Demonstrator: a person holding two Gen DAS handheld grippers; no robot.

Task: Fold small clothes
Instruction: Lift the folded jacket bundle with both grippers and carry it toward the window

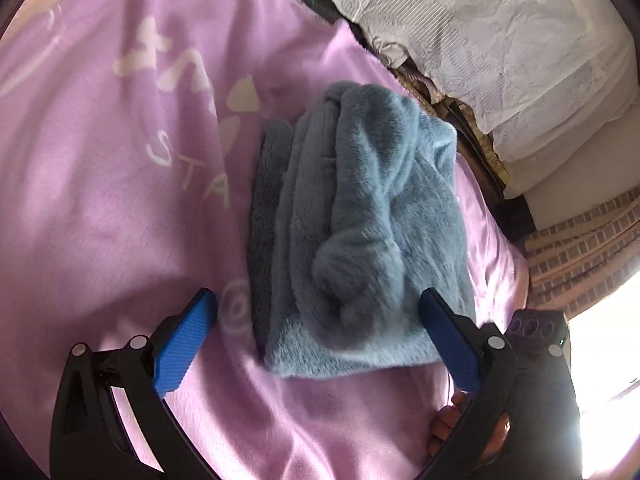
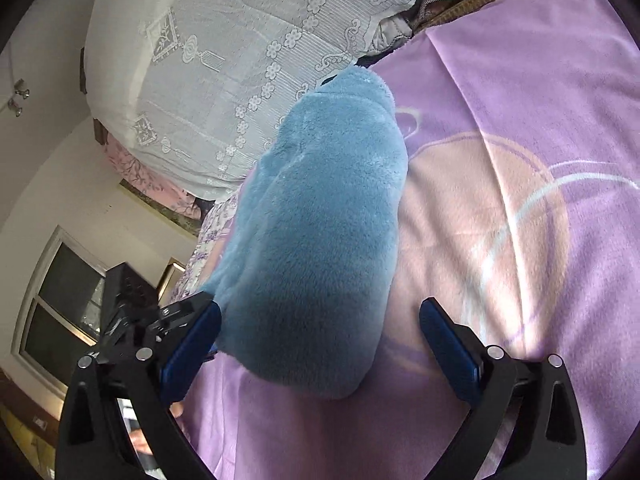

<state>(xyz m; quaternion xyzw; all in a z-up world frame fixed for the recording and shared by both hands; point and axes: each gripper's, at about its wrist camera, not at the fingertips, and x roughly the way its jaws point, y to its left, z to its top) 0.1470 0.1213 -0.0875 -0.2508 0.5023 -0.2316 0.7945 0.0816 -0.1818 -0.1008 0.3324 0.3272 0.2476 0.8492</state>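
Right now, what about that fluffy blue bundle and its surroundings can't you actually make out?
- What garment the blue fleece bundle is: its folds hide its shape in both views.
- The printed lettering on the purple blanket: the bundle covers part of it in the left wrist view.
- What lies under the white lace cover.

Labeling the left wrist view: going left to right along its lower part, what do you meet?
Left blue pad of the left tongs → pink blanket strip → folded blue fleece garment → right blue pad.
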